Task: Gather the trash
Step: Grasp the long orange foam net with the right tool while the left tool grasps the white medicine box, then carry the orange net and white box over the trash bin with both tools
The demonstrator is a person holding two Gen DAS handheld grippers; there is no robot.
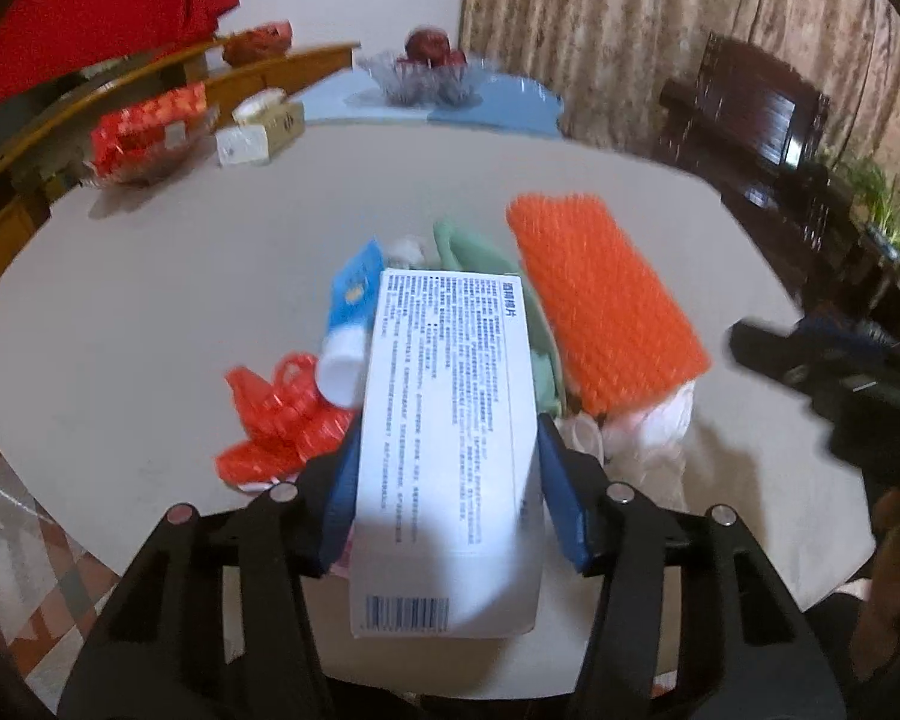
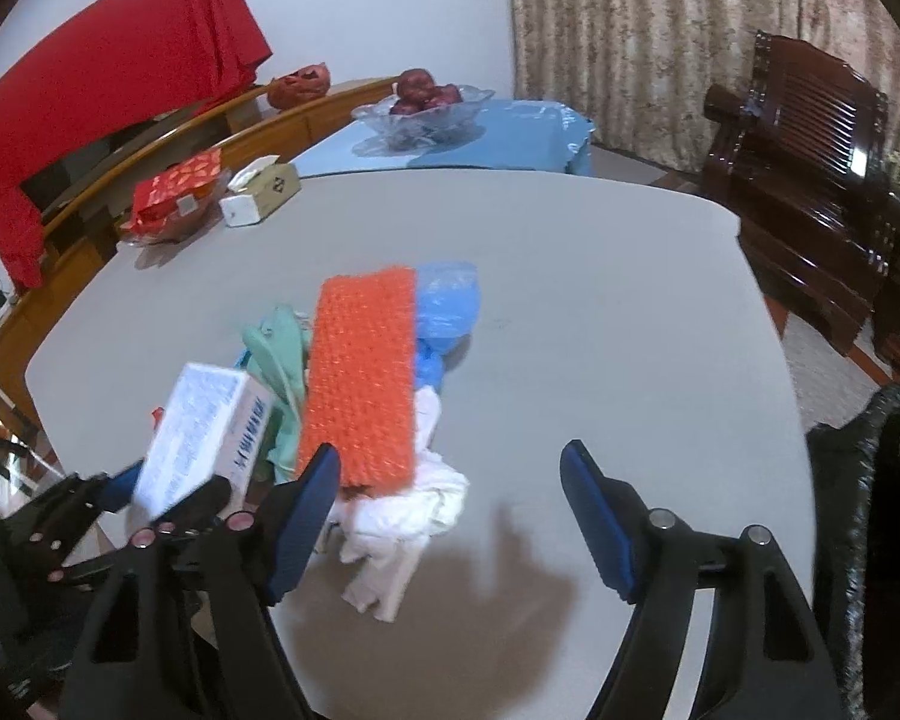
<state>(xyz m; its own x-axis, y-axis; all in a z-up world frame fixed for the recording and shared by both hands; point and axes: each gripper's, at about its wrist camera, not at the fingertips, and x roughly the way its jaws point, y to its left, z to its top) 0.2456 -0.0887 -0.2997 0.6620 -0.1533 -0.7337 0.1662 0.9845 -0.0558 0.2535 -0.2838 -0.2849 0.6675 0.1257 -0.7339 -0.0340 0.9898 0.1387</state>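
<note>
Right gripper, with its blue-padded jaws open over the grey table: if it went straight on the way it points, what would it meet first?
Probably bare grey table top. Nothing lies between the open fingers of the right gripper. The orange bubble-wrap sheet and crumpled white plastic bag sit just beside its left finger, so that finger might brush them; depth is unclear.

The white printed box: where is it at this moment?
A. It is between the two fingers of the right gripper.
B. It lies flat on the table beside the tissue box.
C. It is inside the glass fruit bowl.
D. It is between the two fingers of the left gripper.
D. In the left wrist view the white printed box sits between the blue pads of the left gripper, which press on its two sides; the right gripper has nothing between its fingers.
</note>
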